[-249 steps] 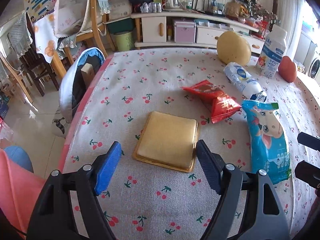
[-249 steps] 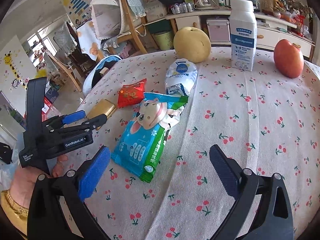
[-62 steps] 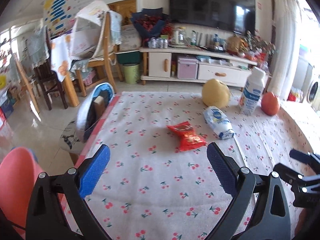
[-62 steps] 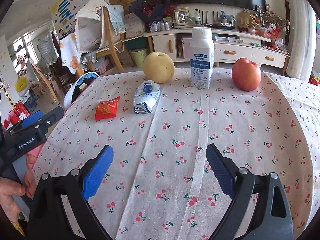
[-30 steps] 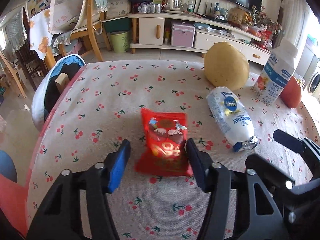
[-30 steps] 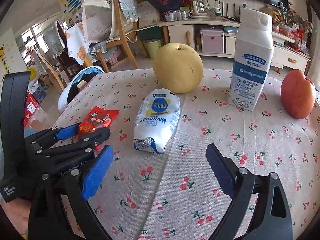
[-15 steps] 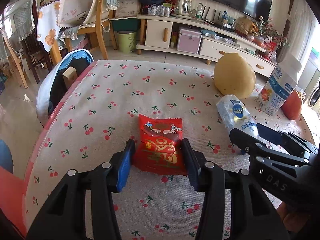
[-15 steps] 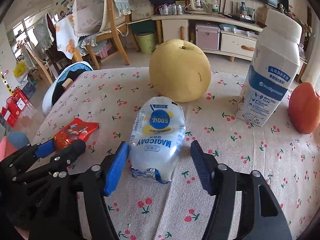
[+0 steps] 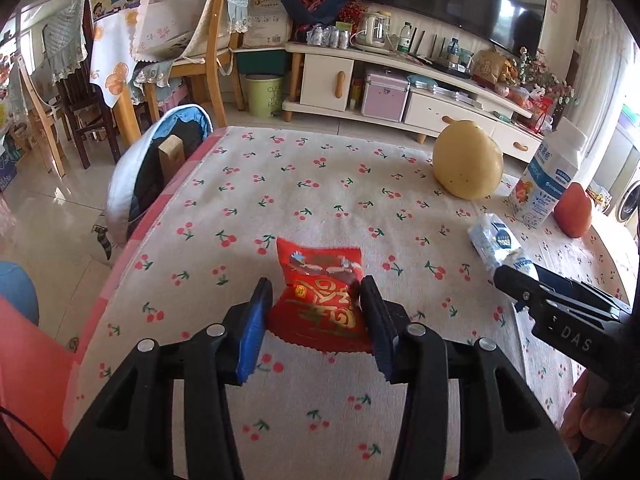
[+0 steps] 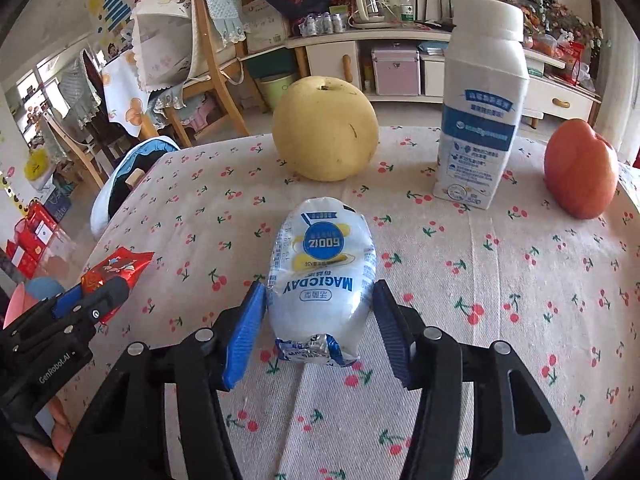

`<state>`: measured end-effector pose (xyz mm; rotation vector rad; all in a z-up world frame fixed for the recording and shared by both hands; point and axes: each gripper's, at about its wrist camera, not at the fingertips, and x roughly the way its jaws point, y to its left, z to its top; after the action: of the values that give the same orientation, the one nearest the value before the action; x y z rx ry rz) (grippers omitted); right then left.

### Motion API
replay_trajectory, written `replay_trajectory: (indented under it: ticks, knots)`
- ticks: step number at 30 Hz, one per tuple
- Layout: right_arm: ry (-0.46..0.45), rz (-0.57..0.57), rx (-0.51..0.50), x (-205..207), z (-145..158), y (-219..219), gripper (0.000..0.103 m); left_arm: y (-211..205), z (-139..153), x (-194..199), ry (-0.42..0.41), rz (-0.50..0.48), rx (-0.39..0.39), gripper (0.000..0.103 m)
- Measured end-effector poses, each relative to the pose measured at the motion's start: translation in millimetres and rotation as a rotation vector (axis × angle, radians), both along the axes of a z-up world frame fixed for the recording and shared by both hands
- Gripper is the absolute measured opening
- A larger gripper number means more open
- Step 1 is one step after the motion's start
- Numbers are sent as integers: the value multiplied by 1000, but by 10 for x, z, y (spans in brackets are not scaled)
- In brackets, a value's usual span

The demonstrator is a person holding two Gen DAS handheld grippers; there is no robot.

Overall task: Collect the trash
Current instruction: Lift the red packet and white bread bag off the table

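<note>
On the left, the left hand-held gripper (image 9: 316, 320) straddled a red snack wrapper (image 9: 320, 300) lying flat on the cherry-print counter (image 9: 280, 184). Its jaws had just been closing, and the blue pads met the wrapper's two side edges, clamping it. The wrapper looked thin, light and crinkly, likely to buckle under a squeeze, so its sides near the lower seam seemed the sensible place to hold.

To the right, the right hand-held gripper (image 10: 318, 328) flanked a white and blue pouch (image 10: 322, 276). Its jaws, having closed in, pressed the puffy sides, grasping it. The pouch appeared soft, slick and air-filled; the pads could slip, and the crimped foil end nearest the camera might grip better.

Farther right stood a pear (image 10: 326, 128), a milk carton (image 10: 478, 120), shut, its contents hidden, and a red fruit (image 10: 580, 168).
</note>
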<state>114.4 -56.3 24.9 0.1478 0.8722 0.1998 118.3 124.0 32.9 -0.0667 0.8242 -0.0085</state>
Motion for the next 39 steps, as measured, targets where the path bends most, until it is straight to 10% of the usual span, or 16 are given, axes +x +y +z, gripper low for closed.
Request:
replay_trajectory:
  ticks: [26, 39]
  knots:
    - [-41, 72, 72, -1800, 464, -80, 56, 105, 5, -1473, 101, -82, -156, 32]
    - [-31, 81, 141, -2003, 461, -140, 56, -78, -70, -1306, 88, -29, -46, 65]
